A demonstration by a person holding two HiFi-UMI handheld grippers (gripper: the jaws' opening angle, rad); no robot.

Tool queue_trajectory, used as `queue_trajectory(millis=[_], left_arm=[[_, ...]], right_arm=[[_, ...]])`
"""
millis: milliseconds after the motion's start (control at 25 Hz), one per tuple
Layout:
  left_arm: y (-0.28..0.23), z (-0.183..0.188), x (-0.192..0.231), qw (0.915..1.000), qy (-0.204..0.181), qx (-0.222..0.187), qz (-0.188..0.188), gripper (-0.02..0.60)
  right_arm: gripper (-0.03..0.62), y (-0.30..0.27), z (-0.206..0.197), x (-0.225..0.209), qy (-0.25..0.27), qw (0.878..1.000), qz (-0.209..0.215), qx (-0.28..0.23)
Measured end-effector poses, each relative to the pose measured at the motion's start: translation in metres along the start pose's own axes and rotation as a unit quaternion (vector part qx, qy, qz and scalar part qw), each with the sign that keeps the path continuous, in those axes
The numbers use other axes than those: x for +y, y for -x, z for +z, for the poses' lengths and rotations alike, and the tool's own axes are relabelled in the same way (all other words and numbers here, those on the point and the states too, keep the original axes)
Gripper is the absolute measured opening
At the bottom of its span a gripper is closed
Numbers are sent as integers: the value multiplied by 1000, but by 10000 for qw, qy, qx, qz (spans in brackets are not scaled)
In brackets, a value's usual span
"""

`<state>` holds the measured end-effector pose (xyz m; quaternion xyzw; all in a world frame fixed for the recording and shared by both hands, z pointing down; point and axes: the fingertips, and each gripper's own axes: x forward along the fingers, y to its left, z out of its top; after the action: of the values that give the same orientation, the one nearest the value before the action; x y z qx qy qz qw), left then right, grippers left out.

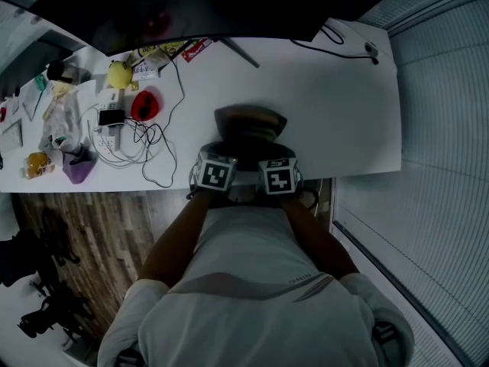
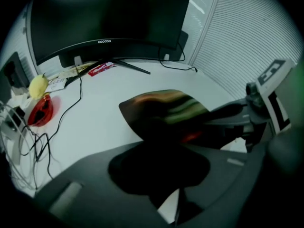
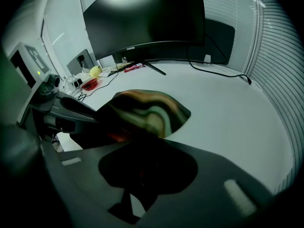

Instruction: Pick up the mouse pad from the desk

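Observation:
The mouse pad (image 1: 250, 121), dark with green and orange streaks, lies at the near edge of the white desk (image 1: 348, 105). Its near end is bent up, with a shadow under it. My left gripper (image 1: 228, 151) is shut on the pad's near left edge and my right gripper (image 1: 273, 151) on its near right edge. In the left gripper view the pad (image 2: 166, 109) runs back into the jaws of the left gripper (image 2: 159, 156). The right gripper view shows the same pad (image 3: 147, 109) between the jaws of the right gripper (image 3: 147, 163). The pad's gripped edge is hidden by the jaws.
A wide curved monitor (image 1: 191, 6) stands at the desk's back. On the left are tangled cables (image 1: 153, 140), a red object (image 1: 145, 104), a yellow object (image 1: 119, 75) and a purple one (image 1: 78, 167). A cable (image 1: 348, 46) lies at the back right. Window blinds (image 1: 443, 128) are to the right.

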<state>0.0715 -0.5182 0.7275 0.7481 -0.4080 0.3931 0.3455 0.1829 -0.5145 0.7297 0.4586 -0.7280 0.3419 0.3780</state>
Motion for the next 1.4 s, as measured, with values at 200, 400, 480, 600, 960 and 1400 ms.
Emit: queue_trajectory(millis=[200,400,480,600,960,1400], left_arm=[[20,18,-9,9989,-48,-376,-284,91],[56,61,-17,9906,-119,-1276,-480,75],[73,79,-17,9857,-151,-1597,-523,74],[104,110,-20,9764,-301,-2064,-549,74],[227,191,-39,9302,-796,-3550,-484,72],[361,230,-62,8587,-1270,-4966,-18,72]], right_arm=[[58,19,14,9,-87,9991,114,-399],[44,51,55,3,-123,9932,247,-1131],[44,69,75,0,-93,9890,271,-1450],[44,100,107,2,71,9813,176,-1918],[44,216,196,18,377,9437,177,-3282],[41,343,255,58,970,8872,360,-4497]])
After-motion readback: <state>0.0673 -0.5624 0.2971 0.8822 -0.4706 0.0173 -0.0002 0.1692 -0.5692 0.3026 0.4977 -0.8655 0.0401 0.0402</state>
